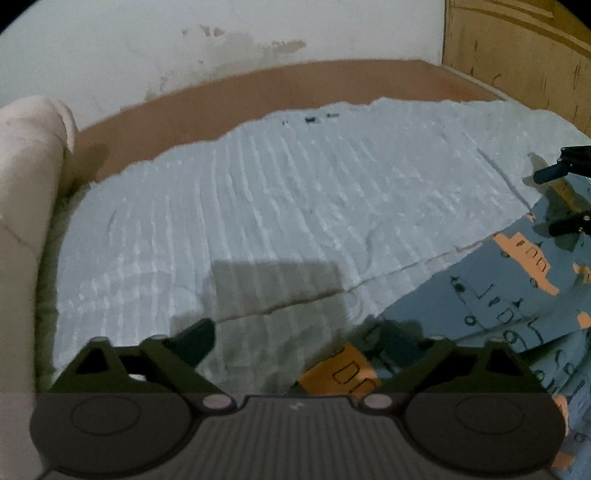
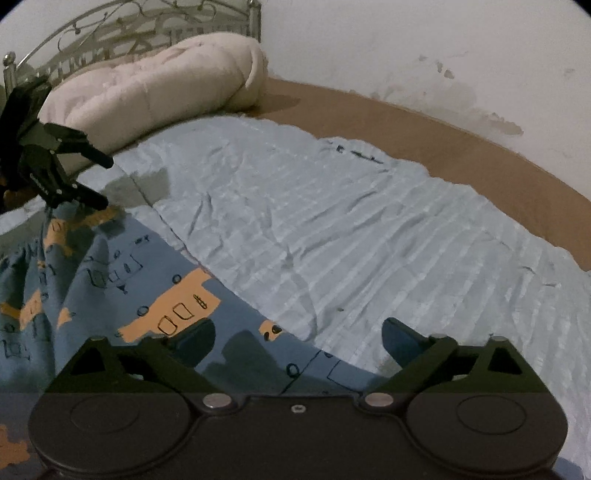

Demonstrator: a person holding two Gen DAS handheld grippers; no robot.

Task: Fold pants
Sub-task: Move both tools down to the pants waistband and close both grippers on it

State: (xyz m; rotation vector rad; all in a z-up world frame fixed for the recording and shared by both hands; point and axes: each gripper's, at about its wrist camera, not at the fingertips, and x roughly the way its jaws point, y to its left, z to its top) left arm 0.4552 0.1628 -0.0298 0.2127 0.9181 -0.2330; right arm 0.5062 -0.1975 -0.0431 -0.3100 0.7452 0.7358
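You are holding a gripper in each hand above a bed [image 2: 480, 177], both tipped downward toward it. A pale blue ribbed sheet [image 1: 277, 206] covers most of the mattress, with a strip of bare brown showing along the far edge by the wall. A rolled cream quilt [image 2: 159, 88] lies at the head end, in front of a metal headboard [image 2: 122, 26].

The pants [image 2: 110, 280] are blue-grey cloth printed with orange vehicles. They lie spread on the sheet at the near side of the bed, between your two hands. Their long axis cannot be told, because only part of them shows in either view.

The left gripper [image 1: 299, 339] has its jaws released and wide, with nothing between them. A corner of the pants reaches under its right-hand finger, while its left-hand finger hangs over bare sheet. So the cloth lies to the right of this hand and slightly toward you.

The right gripper [image 2: 299, 338] is also released and wide, empty. The edge of the pants runs diagonally between its jaws: its left-hand finger is over the print, its right-hand finger over sheet. So the cloth lies to the left of this hand and beneath it.

Each hand looks about equally near its own edge. Neither touches cloth yet, as far as can be seen. The likely next move is lowering both to pinch these edges.
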